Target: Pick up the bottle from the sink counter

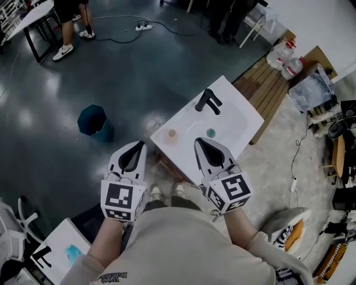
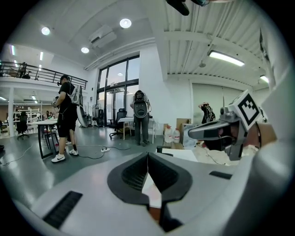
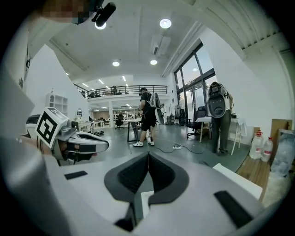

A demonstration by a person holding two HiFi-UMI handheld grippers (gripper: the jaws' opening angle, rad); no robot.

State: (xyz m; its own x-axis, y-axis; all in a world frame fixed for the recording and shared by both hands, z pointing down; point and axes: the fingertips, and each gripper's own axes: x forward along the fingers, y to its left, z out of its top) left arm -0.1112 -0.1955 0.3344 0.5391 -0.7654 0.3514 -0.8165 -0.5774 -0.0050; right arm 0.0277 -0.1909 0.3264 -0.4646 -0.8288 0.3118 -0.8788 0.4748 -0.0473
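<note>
In the head view a white sink counter (image 1: 236, 119) with a black faucet (image 1: 207, 102) stands just ahead of me, seen from above. Two small round things rest on it, one orange-topped (image 1: 171, 133) and one teal-topped (image 1: 211, 133); which of them is the bottle I cannot tell. My left gripper (image 1: 141, 145) hangs shut and empty over the floor at the counter's near left edge. My right gripper (image 1: 198, 141) is shut and empty over the counter's near edge, close to the teal-topped thing. Both gripper views show the jaws (image 2: 147, 155) (image 3: 148, 155) pressed together with nothing between them.
A teal bin (image 1: 94, 121) stands on the floor to the left. A wooden bench (image 1: 266, 82) with water jugs (image 1: 285, 58) lies beyond the counter. A power strip (image 1: 143, 25) with cables, a table (image 1: 34, 15) and people's legs are farther off. Another white unit (image 1: 58, 247) sits near left.
</note>
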